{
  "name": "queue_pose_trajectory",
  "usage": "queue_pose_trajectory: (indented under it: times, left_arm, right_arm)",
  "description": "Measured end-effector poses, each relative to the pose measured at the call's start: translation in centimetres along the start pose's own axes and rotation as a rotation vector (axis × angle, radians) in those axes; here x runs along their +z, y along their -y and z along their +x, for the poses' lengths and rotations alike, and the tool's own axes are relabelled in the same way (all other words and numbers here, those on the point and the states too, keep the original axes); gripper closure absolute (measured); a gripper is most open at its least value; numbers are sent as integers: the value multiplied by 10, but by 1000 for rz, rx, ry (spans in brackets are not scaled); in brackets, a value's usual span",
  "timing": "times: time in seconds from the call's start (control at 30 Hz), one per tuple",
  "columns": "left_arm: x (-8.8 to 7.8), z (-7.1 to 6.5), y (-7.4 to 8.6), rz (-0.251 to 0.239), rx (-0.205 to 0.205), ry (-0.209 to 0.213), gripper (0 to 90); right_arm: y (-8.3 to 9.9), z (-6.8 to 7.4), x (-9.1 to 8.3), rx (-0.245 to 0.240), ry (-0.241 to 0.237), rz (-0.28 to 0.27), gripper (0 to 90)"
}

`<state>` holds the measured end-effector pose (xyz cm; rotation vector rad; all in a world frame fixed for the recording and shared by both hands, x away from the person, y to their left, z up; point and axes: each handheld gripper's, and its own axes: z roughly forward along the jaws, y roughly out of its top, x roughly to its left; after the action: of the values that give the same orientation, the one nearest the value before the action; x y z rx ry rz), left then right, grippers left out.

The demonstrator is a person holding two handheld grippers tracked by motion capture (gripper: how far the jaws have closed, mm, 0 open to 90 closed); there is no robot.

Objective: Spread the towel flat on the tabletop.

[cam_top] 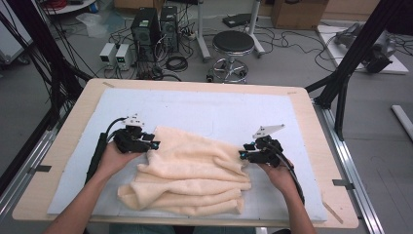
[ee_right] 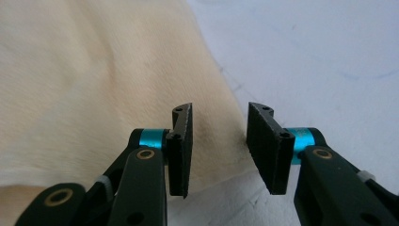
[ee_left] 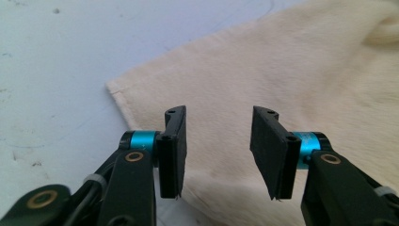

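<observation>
At nine o'clock of the folded cream towel [cam_top: 190,175], the left gripper [cam_top: 155,145] hovers by its edge, jaws apart with nothing between them. On the pale blue mat [cam_top: 204,109] the towel lies mid-table. At three o'clock, the right gripper [cam_top: 242,155] stands with jaws likewise parted and empty.

No text, label, brand, number or sign can be read anywhere in these views. The two small grey boxes [cam_top: 115,52] on the floor beyond the counter [cam_top: 63,131] have lit front panels (too small and blurred to make out any figures), and the dark computer towers [cam_top: 155,27] just beside them show no legible marking.
</observation>
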<state>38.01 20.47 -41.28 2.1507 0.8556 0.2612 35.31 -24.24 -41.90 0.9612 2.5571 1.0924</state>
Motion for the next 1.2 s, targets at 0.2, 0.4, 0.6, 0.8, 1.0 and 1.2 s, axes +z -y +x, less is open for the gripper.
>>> queue_pose_trajectory:
  times: [0.2,0.4,0.6,0.8,1.0,1.2]
  left_arm:
    - [19,10,9,72,0,-33,509]
    - [20,1,7,80,34,-89,636]
    - [19,-3,6,93,45,-84,825]
    - [12,-4,2,68,40,-91,853]
    - [10,38,-56,-40,-59,-162,857]
    - [9,75,-112,-105,-178,-231,517]
  right_arm:
    - [9,-2,13,18,9,32,593]
    - [8,3,15,-25,46,33,686]
    - [7,4,17,-30,40,31,832]
    - [-5,6,10,-55,-21,24,847]
    - [-63,-38,3,-60,51,2,854]
    - [-132,-102,-18,65,222,-133,466]
